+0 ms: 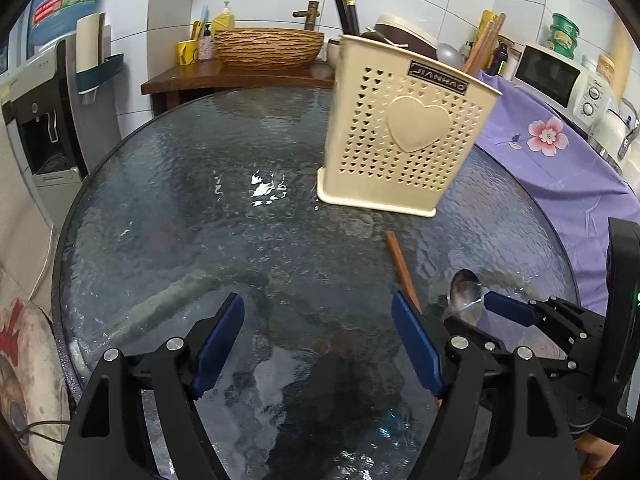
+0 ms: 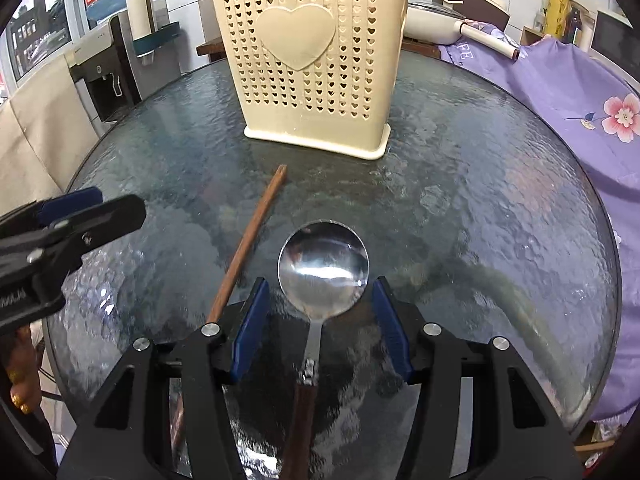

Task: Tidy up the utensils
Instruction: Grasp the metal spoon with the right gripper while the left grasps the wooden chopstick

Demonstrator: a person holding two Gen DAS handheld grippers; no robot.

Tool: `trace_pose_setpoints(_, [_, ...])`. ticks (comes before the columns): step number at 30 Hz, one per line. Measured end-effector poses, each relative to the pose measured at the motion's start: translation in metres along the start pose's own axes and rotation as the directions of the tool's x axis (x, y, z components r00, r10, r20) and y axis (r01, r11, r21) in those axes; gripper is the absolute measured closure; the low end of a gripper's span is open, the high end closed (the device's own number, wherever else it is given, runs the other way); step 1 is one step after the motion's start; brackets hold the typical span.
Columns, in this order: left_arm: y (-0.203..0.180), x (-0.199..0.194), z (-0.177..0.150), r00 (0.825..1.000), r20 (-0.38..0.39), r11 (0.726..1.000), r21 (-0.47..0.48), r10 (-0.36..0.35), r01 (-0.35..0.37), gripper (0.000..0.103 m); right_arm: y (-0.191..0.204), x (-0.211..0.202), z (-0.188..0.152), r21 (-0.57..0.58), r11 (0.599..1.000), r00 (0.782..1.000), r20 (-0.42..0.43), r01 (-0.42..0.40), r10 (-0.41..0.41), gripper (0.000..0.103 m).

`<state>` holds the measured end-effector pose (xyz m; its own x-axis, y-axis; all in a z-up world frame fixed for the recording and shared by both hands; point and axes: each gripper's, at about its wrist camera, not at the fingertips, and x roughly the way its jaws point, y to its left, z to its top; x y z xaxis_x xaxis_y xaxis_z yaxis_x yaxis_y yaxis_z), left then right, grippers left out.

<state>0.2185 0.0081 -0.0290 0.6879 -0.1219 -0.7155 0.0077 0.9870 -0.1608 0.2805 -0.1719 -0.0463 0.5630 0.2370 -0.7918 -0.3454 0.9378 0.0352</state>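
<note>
Presently your right gripper stands wide open astride the steel spoon, nothing held; close on its neck, then lift toward the perforated utensil holder, left gripper open and empty.

Both the left gripper and right gripper hover with fingers spread.

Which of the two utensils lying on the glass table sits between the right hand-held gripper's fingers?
The metal spoon with the brown handle, lying between the open right hand-held gripper. The wooden chopstick lies outside, to its left.
</note>
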Motion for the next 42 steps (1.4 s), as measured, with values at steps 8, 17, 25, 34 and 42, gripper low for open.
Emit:
trace_pose_setpoints(8, [-0.003, 0.006, -0.002, 1.0, -0.02, 1.0, 0.01, -0.001, 0.001, 0.029, -0.002, 0.005, 0.006, 0.004, 1.0, 1.0, 0.003, 0.023, -0.023, 0.055])
trace_pose_setpoints(17, [-0.035, 0.018, 0.004, 0.996, -0.06, 0.995, 0.067, -0.07, 0.074, 0.04, -0.03, -0.005, 0.004, 0.067, 0.998, 1.0, 0.022, 0.018, -0.02, 0.055])
trace_pose_setpoints(25, [-0.069, 0.042, 0.01, 0.992, -0.107, 0.984, 0.156, -0.069, 0.085, 0.066, -0.05, -0.015, 0.001, 0.101, 0.994, 0.998, 0.039, 0.04, -0.045, 0.055])
trace_pose_setpoints(34, [-0.075, 0.06, 0.007, 0.991, -0.131, 0.986, 0.157, -0.033, 0.053, 0.088, -0.06, -0.016, -0.001, 0.116, 0.993, 0.998, 0.047, 0.038, -0.044, 0.055])
trace_pose_setpoints(42, [-0.076, 0.069, 0.019, 0.986, -0.151, 0.989, 0.122, -0.064, 0.083, 0.093, -0.053, -0.012, 0.002, 0.1, 0.995, 0.998, 0.052, 0.028, -0.034, 0.055])
